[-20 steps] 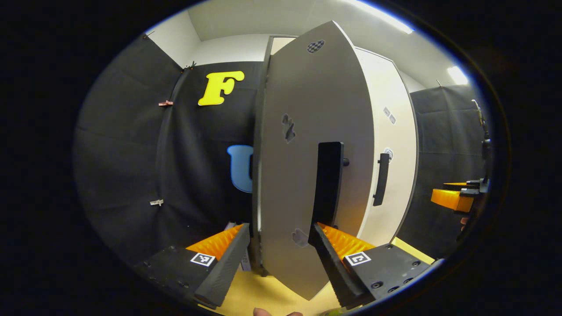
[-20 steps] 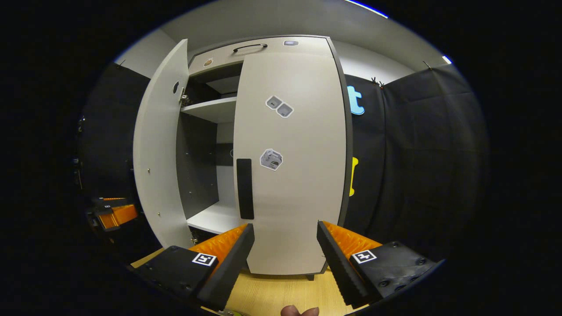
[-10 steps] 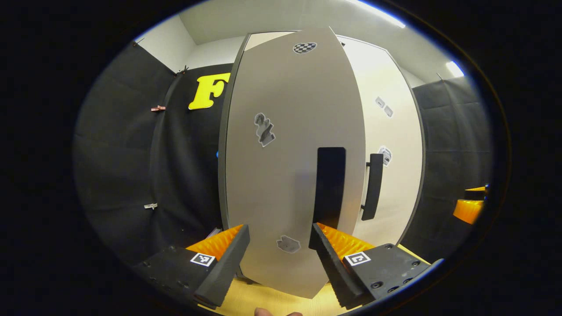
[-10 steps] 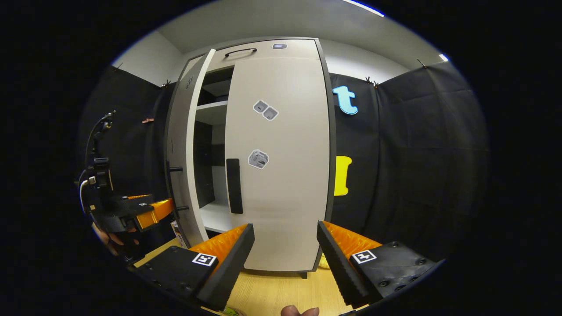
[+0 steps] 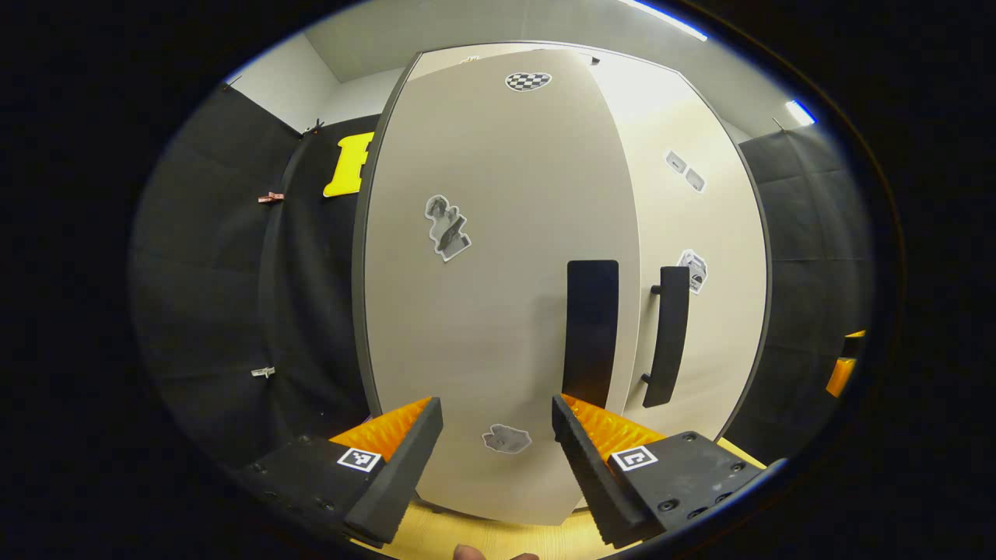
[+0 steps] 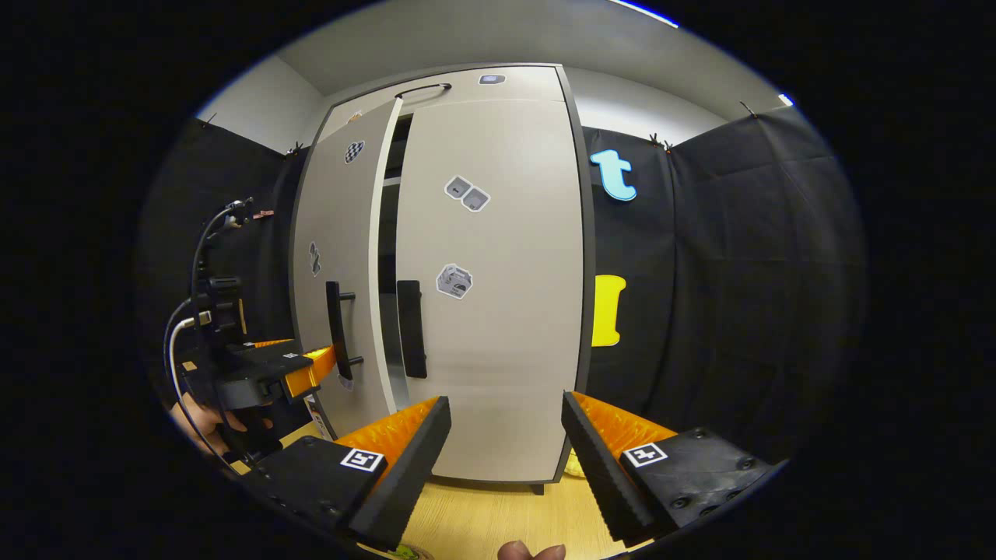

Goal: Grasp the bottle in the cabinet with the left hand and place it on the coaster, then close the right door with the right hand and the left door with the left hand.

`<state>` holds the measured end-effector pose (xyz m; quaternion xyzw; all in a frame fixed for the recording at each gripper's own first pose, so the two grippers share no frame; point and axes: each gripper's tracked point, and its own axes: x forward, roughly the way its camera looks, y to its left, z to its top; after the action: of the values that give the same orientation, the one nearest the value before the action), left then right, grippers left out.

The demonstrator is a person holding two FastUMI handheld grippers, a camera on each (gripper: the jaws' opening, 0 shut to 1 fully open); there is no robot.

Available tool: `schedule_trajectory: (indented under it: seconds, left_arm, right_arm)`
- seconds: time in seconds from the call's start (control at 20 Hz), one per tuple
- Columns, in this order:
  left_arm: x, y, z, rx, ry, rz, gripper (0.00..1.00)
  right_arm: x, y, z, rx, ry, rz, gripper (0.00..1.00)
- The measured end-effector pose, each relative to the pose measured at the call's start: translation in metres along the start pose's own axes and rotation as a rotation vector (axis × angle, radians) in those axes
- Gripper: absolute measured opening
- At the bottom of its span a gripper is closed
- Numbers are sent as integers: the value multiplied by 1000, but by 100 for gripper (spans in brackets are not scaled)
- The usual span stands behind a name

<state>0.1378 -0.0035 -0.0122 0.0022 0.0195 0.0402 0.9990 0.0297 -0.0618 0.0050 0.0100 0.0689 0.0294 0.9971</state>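
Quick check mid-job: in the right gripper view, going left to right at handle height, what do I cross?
Left tool with the hand holding it → left door handle → dark gap between the doors → right door handle → sticker on the right door → black booth wall.

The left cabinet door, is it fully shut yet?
Not quite. In the right gripper view the left door stands slightly ajar, a narrow dark gap separating it from the closed right door.
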Motion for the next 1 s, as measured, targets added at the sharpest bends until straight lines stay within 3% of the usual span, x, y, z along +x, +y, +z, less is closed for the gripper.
schedule_trajectory:
  seconds: [0.45,1.0]
  left_arm:
    - [2,-2,2,26,10,4,92]
    - [-83,7,8,20,27,-43,93]
  right_arm:
    - [-2,6,4,1,-3,16,95]
    - [-23,12,14,15,-24,11,96]
